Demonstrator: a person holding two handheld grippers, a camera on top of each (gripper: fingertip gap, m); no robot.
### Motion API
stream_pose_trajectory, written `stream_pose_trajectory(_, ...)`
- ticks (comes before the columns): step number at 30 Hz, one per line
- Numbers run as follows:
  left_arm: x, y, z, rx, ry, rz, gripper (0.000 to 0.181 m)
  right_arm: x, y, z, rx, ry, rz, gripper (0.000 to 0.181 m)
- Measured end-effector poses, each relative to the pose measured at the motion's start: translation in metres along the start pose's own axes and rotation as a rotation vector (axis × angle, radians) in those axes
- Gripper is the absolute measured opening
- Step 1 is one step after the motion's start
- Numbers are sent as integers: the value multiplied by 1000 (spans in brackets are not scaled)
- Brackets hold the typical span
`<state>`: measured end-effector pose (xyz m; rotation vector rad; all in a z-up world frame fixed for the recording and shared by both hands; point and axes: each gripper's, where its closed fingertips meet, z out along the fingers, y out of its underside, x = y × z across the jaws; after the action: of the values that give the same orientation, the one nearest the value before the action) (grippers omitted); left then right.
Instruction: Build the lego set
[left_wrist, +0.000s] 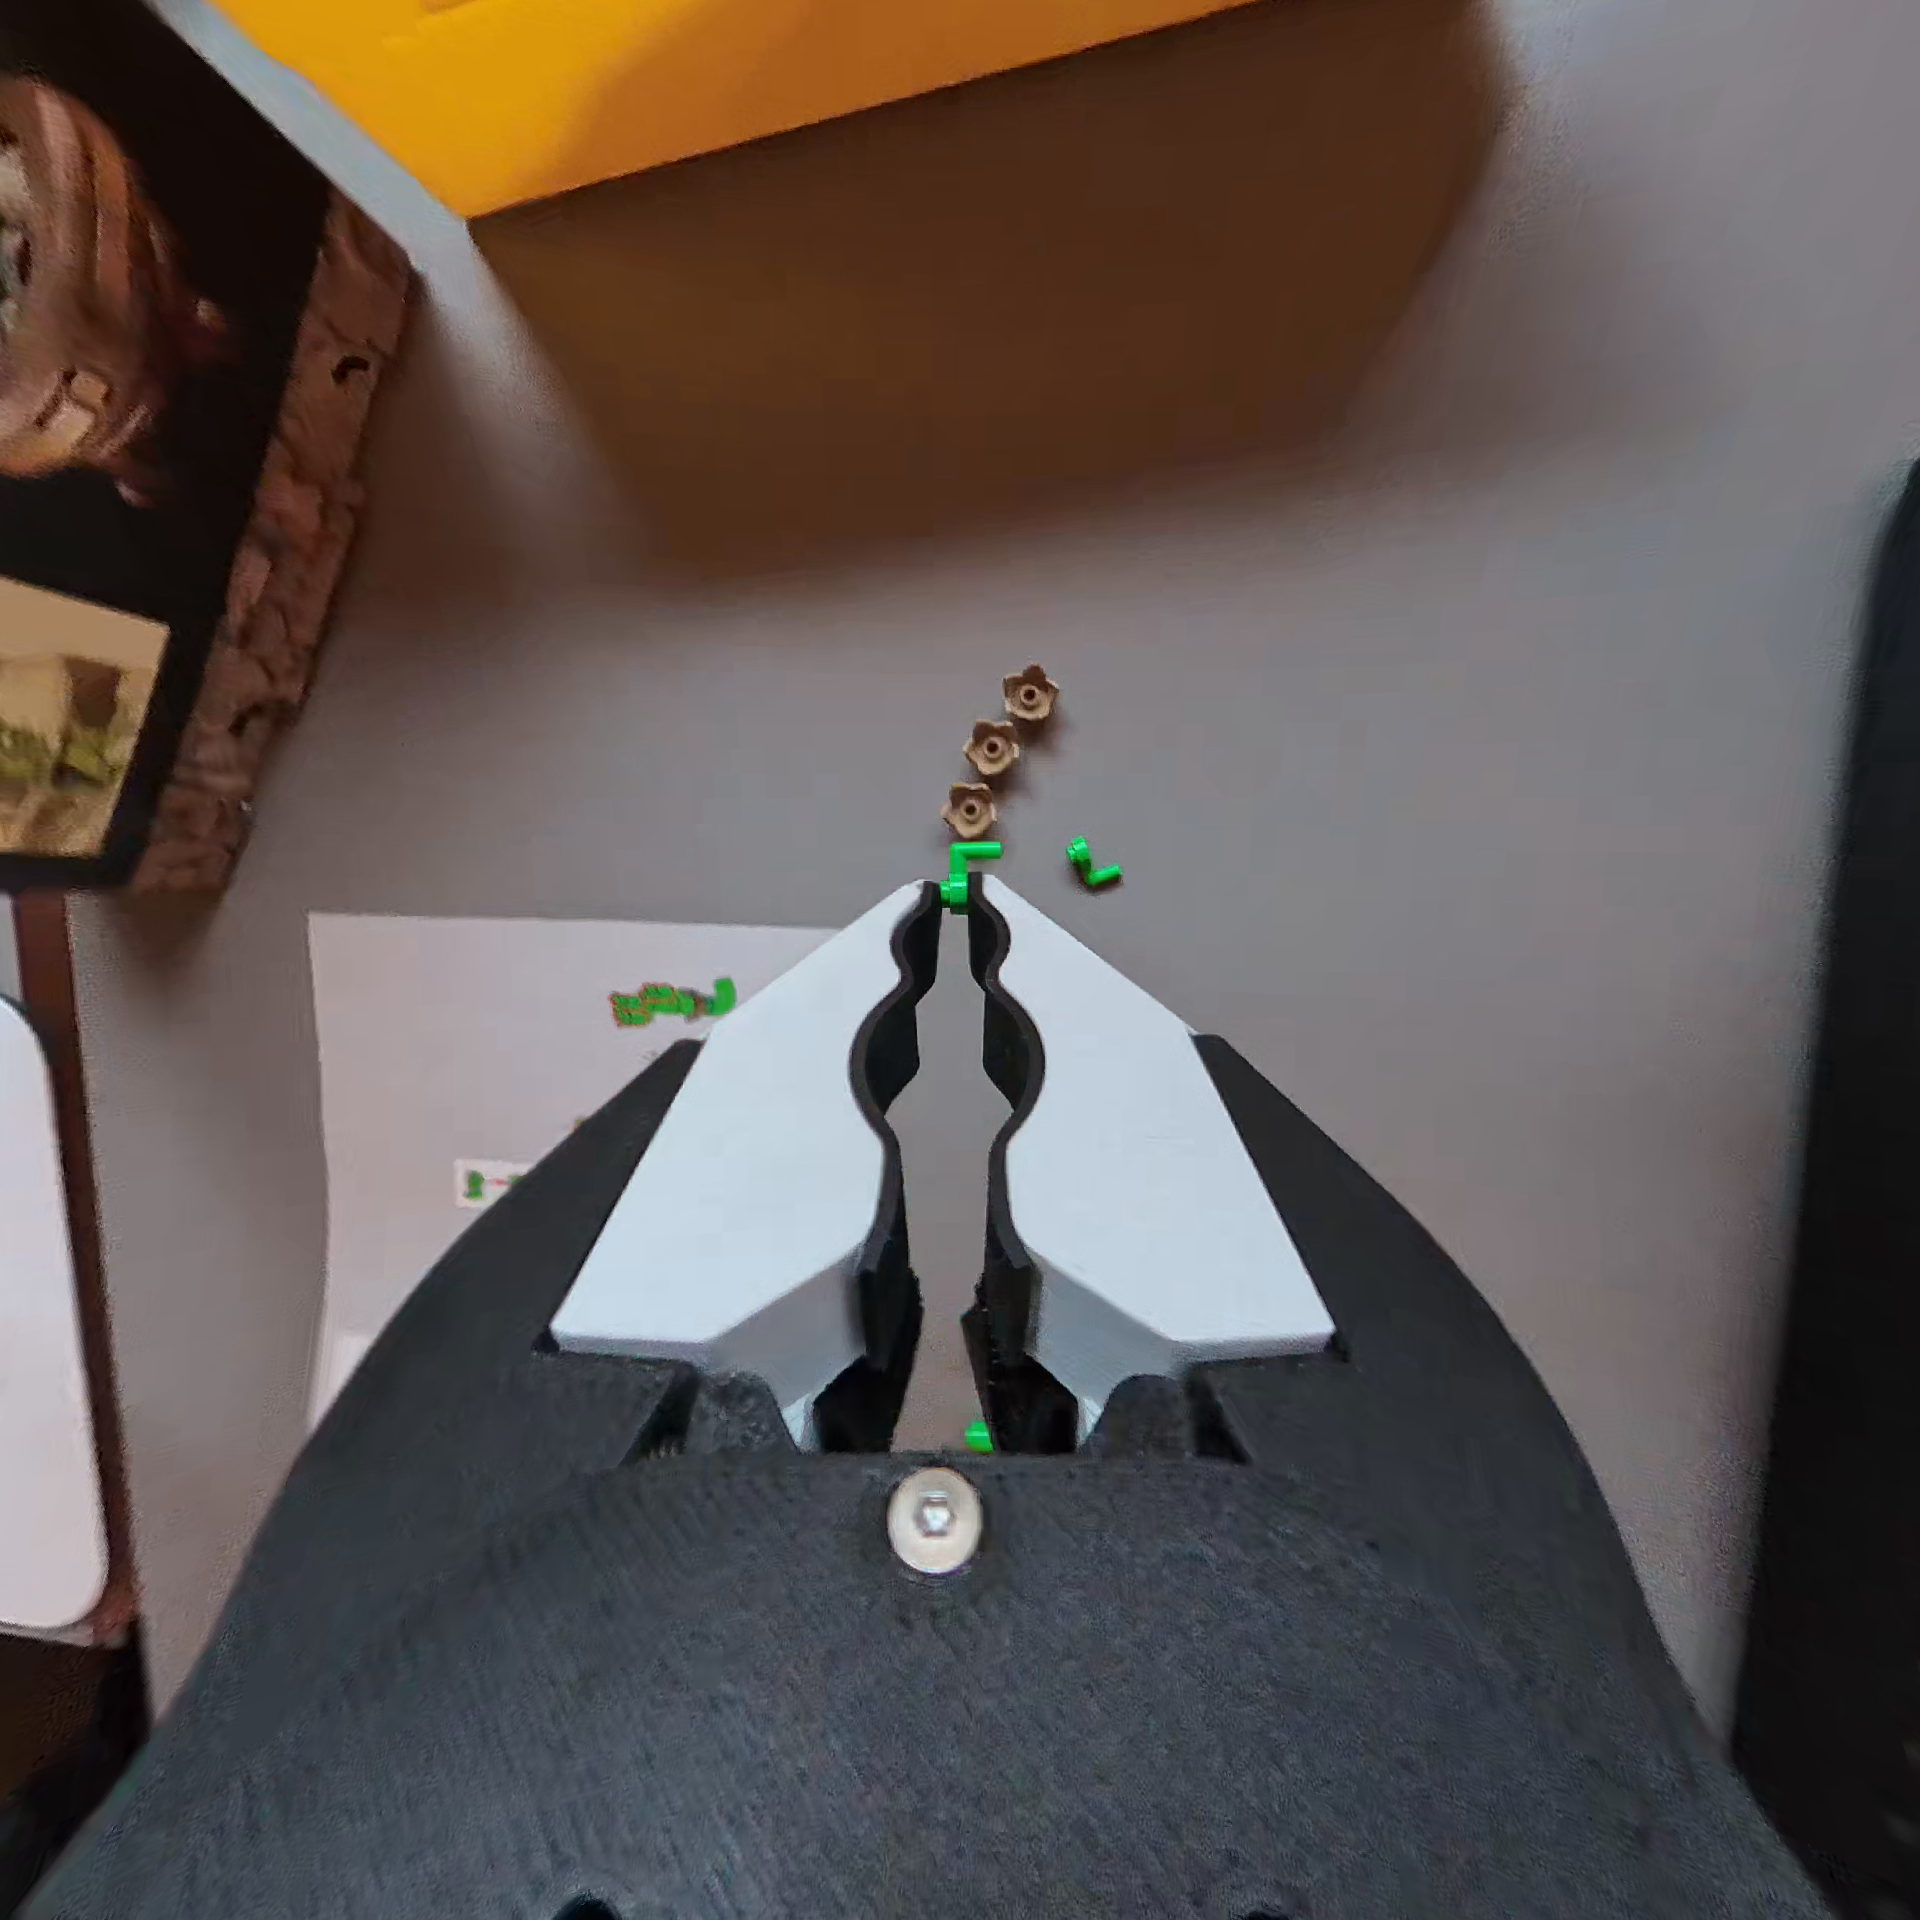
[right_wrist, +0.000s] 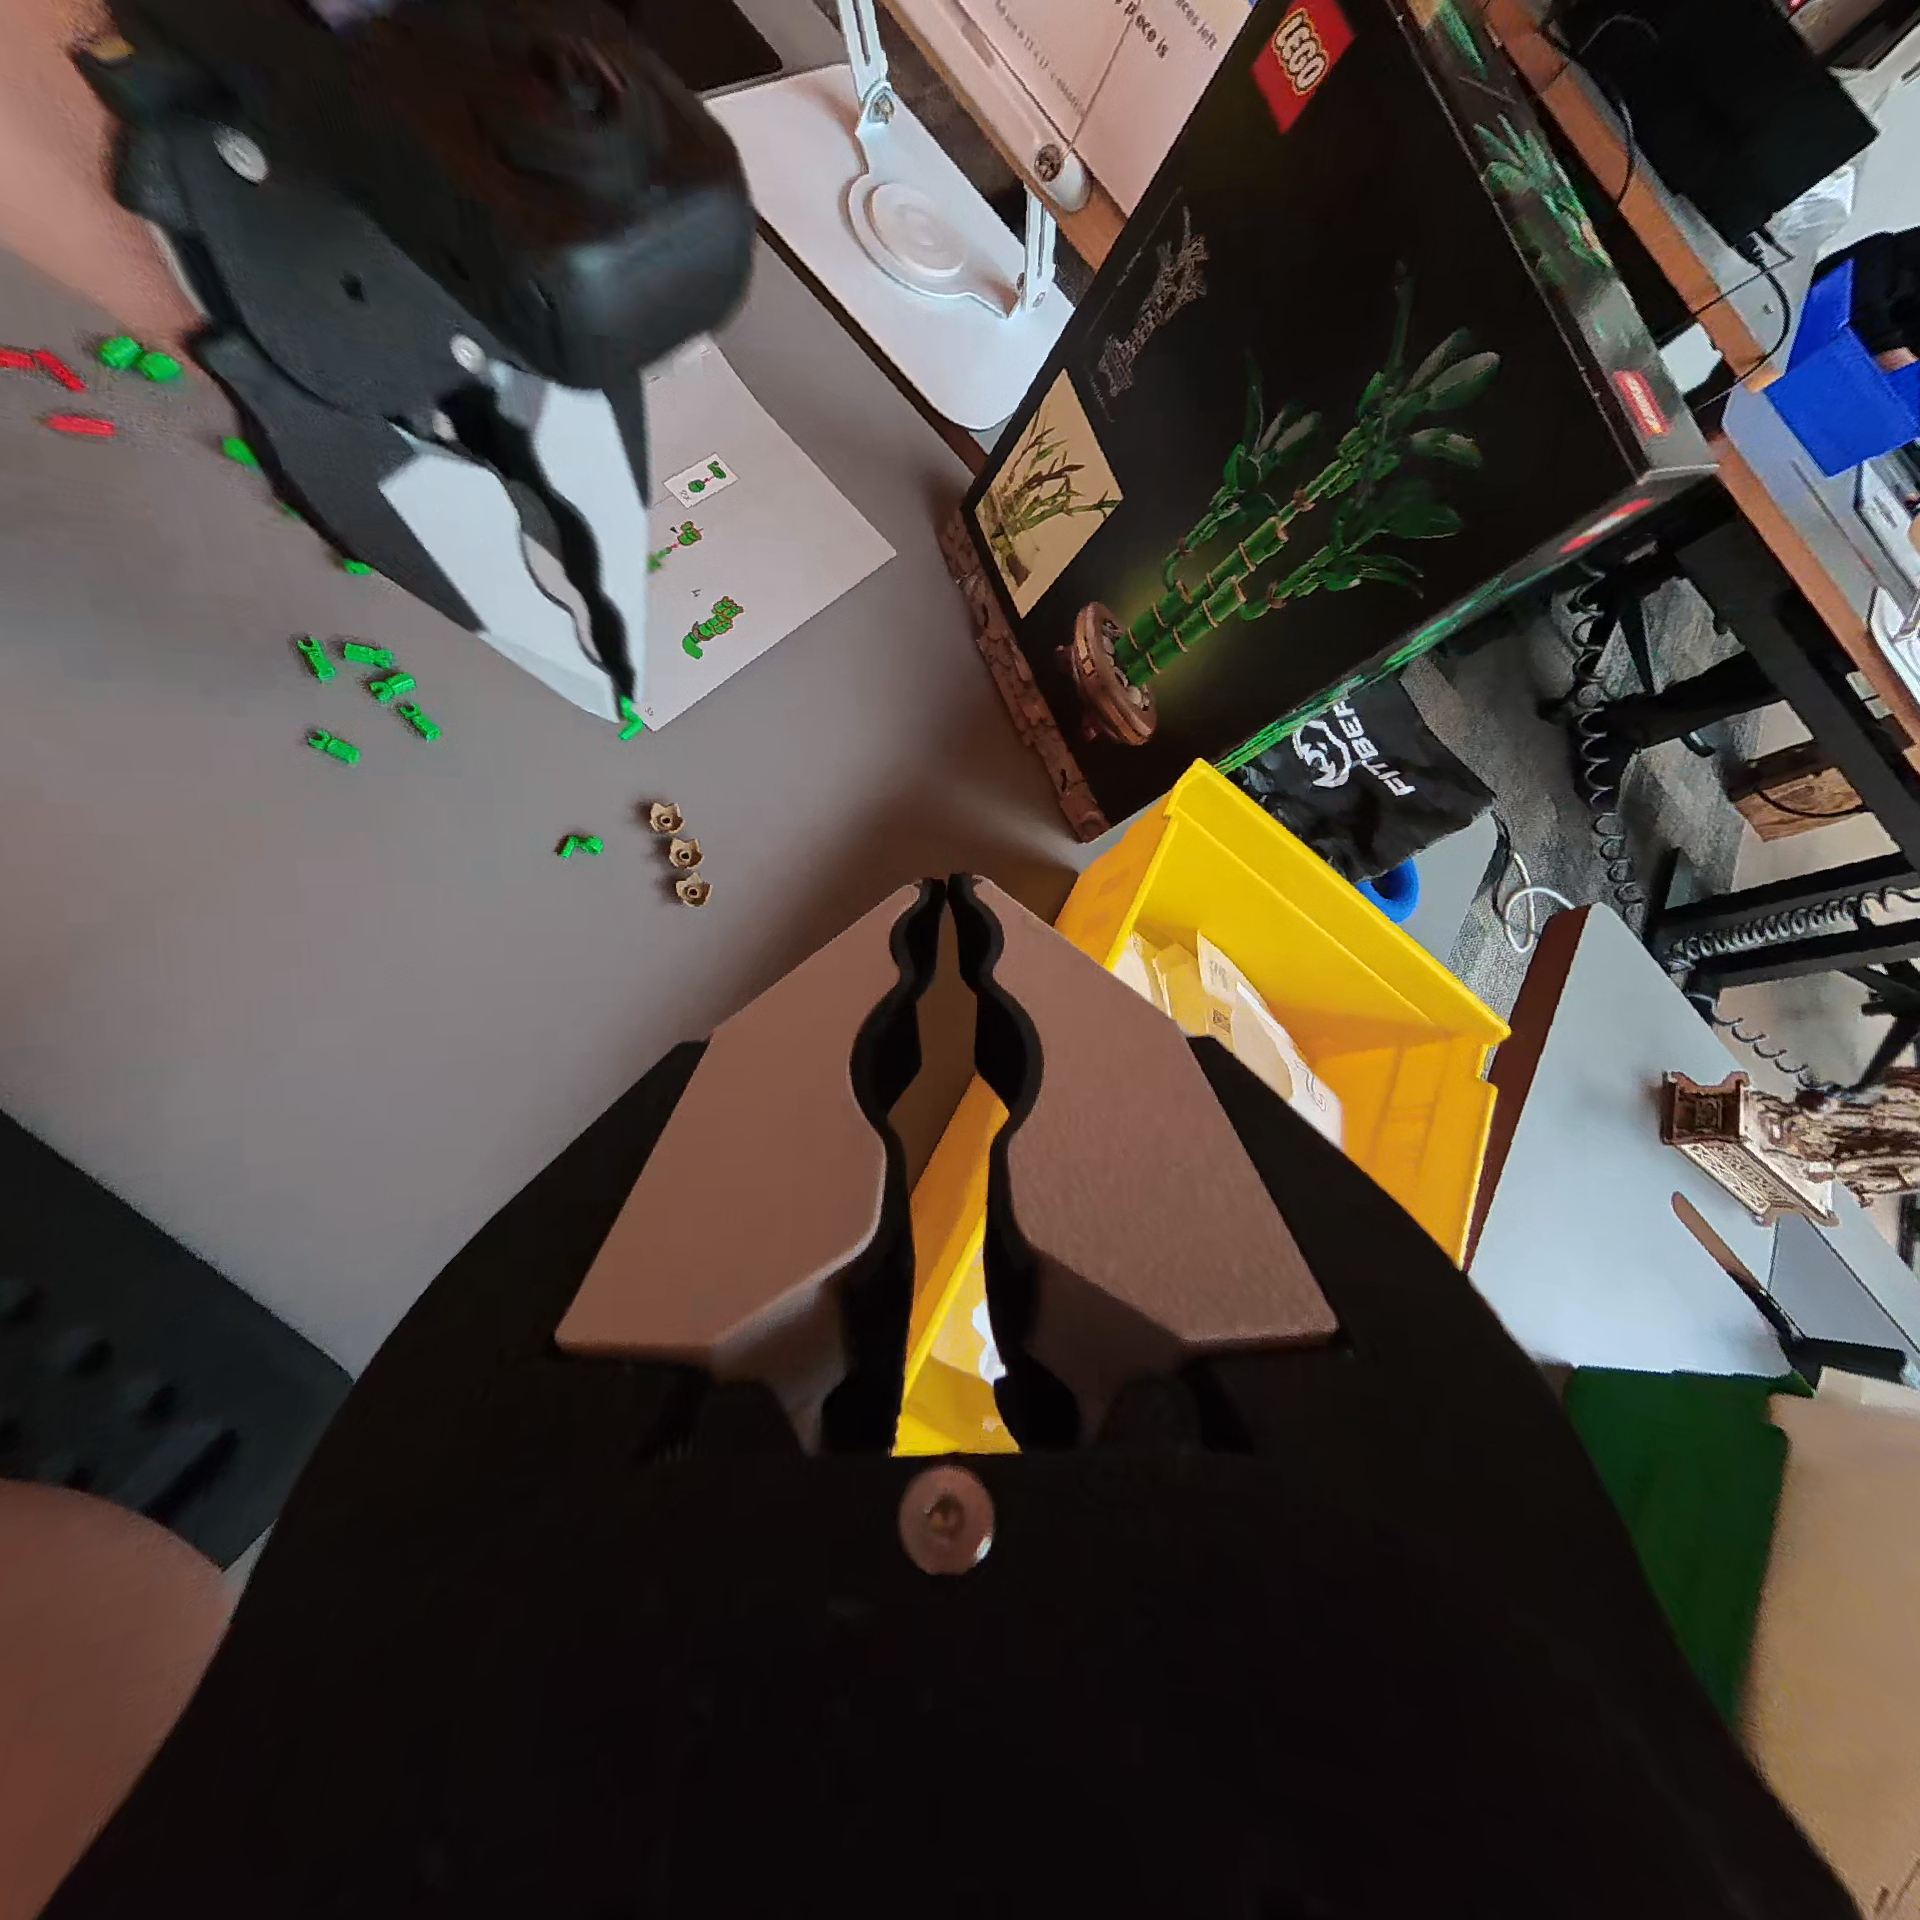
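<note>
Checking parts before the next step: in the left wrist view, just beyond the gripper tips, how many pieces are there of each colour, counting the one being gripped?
Tan flower pieces: 3
Green pieces: 2, the gripped green piece in the left gripper and the loose green piece
Total: 5

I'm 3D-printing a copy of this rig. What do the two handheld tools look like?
Both match: the left tool and right tool each have a textured black printed body, one silver screw at centre, and two pale grey wedge-shaped fingers lined with wavy black pads.
</note>
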<state>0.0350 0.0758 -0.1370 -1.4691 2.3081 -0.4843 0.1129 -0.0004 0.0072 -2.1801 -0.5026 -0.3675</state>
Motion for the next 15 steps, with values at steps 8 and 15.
stream_pose_trajectory(8,21,-22,27,-157,192,57,3,11,7,-9,44,13,48,1)
stream_pose_trajectory(15,35,-3,49,-223,207,87,3,14,10,-3,45,-6,61,1)
